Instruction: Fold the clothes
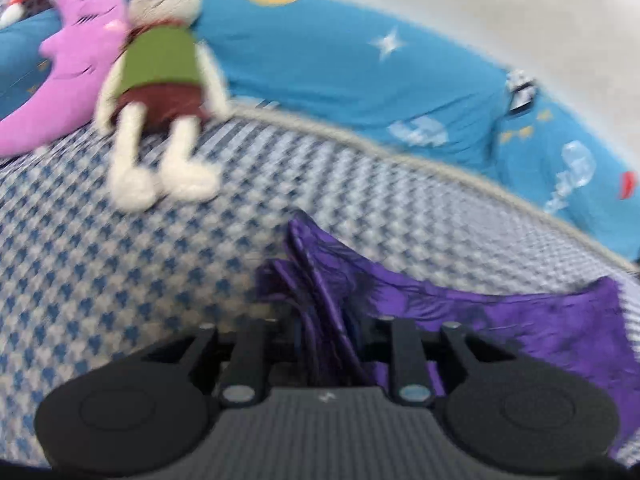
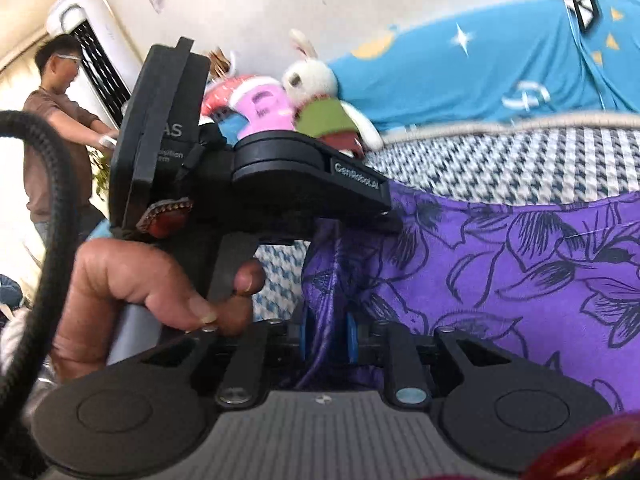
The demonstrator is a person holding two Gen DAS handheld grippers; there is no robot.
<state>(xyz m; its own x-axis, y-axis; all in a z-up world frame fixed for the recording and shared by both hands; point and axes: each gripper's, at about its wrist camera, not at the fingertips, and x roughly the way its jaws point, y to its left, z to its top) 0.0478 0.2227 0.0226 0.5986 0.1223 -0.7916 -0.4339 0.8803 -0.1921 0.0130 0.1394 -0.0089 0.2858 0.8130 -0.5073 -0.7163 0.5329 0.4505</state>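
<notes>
A purple garment with a dark floral print (image 1: 520,320) (image 2: 520,264) lies on the houndstooth bed cover (image 1: 120,272). In the left wrist view my left gripper (image 1: 328,344) is shut on a bunched edge of the garment, the folds pinched between its fingers. In the right wrist view my right gripper (image 2: 328,336) is shut on another bunched edge, the cloth squeezed between its blue pads (image 2: 353,336). The left gripper device (image 2: 280,168) sits just ahead of the right one, held by a hand (image 2: 132,296), also clamping the cloth.
A white rabbit plush in a green top (image 1: 160,80) (image 2: 320,108) and a purple moon plush (image 1: 80,64) lean at the back. Blue star-print bedding (image 1: 340,60) (image 2: 480,68) lines the wall. A person (image 2: 52,120) stands at left by a white air conditioner (image 2: 92,40).
</notes>
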